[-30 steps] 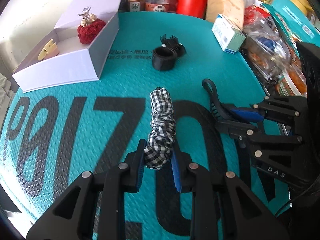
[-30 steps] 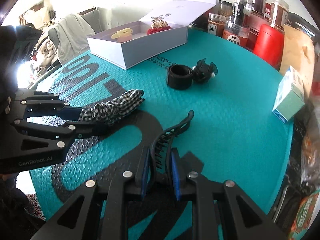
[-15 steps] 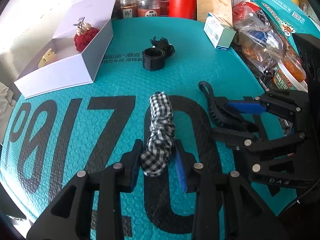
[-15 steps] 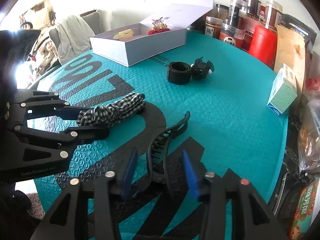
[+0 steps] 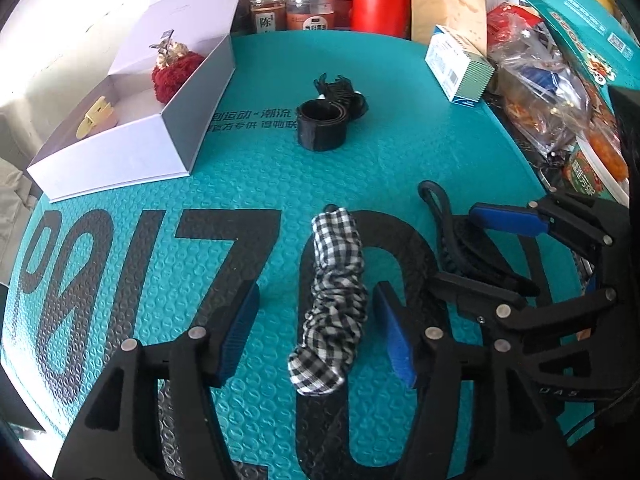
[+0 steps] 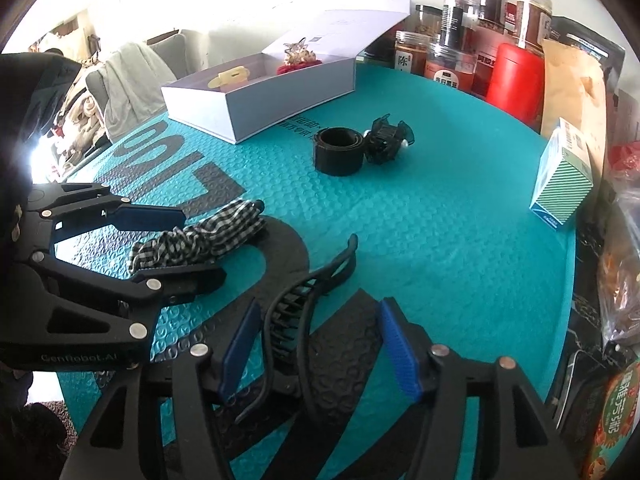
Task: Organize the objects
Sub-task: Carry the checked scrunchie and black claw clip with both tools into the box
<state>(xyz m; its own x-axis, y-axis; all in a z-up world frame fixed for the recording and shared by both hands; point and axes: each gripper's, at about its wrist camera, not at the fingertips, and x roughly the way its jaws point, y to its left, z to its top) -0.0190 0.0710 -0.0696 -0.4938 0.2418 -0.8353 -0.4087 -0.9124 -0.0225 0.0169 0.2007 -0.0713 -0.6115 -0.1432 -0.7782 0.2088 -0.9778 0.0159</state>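
Both tools are spread wide and nothing is gripped: the checked scrunchie (image 5: 334,304) lies loose between the left gripper (image 5: 316,332) pads, the black claw clip (image 6: 308,304) between the right gripper (image 6: 320,344) pads, both near the mat (image 5: 400,140) front edge. A regrasp and carry to the white box (image 5: 120,152) at the far left corner is probably called for.

**Cloth, plastic and embossed foam**

A soft gingham cloth scrunchie (image 5: 334,304) is lying on a matt teal mat (image 5: 260,184) that is showing a bubbled, embossed texture. The black claw clip (image 6: 304,304) is looking like smooth plastic. The white box (image 5: 120,152) is showing plain matt card.
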